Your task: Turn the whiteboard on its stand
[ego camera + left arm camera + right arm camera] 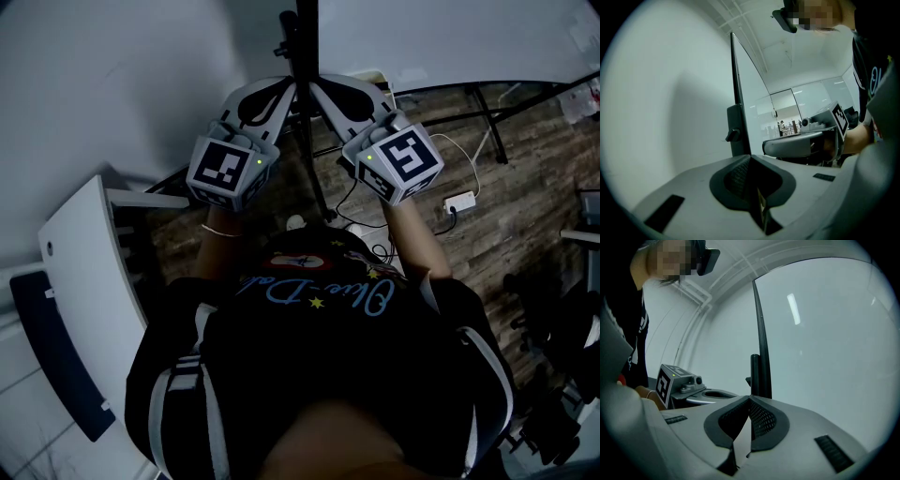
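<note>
— How are the 2 grippers held?
— The left gripper (749, 157) and right gripper (750, 397) sit side by side, roughly level, tips angled toward each other, forearms (418, 239) stretched forward.
— Jaws?
— Both pairs closed, tips touching, empty.

Head view: dim and underexposed, the shirt (319, 375) near black, the floor (525, 187) murky, brightness only along the top. Both gripper views: brighter, with a cool greenish cast, fisheye bending, black corners and a soft foreground. Left gripper view: broad soft shadow across the pale surface (670, 117). Right gripper view: ceiling-light streak reflected on the whiteboard (825, 357).
</note>
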`<state>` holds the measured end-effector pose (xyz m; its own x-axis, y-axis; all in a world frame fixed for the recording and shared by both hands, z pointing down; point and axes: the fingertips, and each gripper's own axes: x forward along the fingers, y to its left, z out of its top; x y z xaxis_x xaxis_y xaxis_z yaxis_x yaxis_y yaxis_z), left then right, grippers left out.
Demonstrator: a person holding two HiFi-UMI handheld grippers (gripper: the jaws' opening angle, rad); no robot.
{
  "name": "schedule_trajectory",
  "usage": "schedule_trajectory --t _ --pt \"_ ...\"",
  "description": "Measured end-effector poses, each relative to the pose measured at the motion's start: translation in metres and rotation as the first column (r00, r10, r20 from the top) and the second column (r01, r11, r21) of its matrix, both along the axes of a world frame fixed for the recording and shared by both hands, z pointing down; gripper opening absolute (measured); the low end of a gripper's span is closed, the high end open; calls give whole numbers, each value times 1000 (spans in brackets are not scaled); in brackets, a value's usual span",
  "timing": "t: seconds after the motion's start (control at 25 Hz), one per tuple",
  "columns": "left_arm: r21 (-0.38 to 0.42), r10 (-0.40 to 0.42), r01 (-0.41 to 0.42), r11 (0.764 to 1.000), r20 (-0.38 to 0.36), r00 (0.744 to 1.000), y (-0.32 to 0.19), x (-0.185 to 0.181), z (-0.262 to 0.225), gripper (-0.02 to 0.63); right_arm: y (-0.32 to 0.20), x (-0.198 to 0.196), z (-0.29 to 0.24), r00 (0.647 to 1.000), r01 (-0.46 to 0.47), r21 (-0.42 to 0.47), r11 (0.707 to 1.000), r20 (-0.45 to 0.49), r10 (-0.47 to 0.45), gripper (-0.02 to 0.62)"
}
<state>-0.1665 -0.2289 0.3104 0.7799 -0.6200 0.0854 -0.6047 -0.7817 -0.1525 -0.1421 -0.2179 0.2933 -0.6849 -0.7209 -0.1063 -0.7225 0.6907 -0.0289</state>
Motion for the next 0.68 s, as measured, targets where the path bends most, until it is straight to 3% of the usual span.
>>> schedule_trajectory --t 0.68 --pt "-15 11 -11 1000 -2 1000 2 2 2 21 2 0 1 1000 2 -5 1000 0 -2 26"
